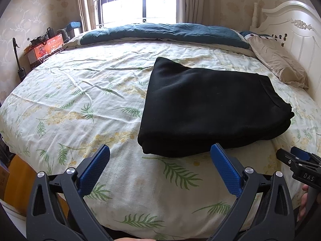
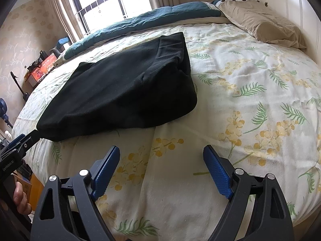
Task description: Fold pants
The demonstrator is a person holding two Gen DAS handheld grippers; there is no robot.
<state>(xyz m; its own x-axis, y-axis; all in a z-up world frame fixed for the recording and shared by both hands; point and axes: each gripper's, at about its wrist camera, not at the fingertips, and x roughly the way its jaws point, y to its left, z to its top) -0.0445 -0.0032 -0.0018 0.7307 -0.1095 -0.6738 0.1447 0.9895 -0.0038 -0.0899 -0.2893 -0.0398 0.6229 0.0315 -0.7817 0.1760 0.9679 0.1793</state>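
Note:
The black pants [image 1: 210, 108] lie folded in a thick flat bundle on the floral bed sheet [image 1: 90, 104]; they also show in the right wrist view [image 2: 128, 92]. My left gripper [image 1: 160, 152] is open and empty, held just in front of the bundle's near edge. My right gripper [image 2: 161, 152] is open and empty, over the sheet to the right of and nearer than the bundle. The right gripper also shows at the right edge of the left wrist view [image 1: 289, 156]. The left gripper shows at the left edge of the right wrist view [image 2: 30, 138], close to the bundle's near corner.
A dark teal duvet [image 1: 164, 32] lies along the far side of the bed. A beige pillow [image 1: 280, 64] rests by the white headboard [image 1: 291, 30]. A bedside stand with a red box [image 1: 48, 48] is at the far left, below the window [image 1: 136, 2].

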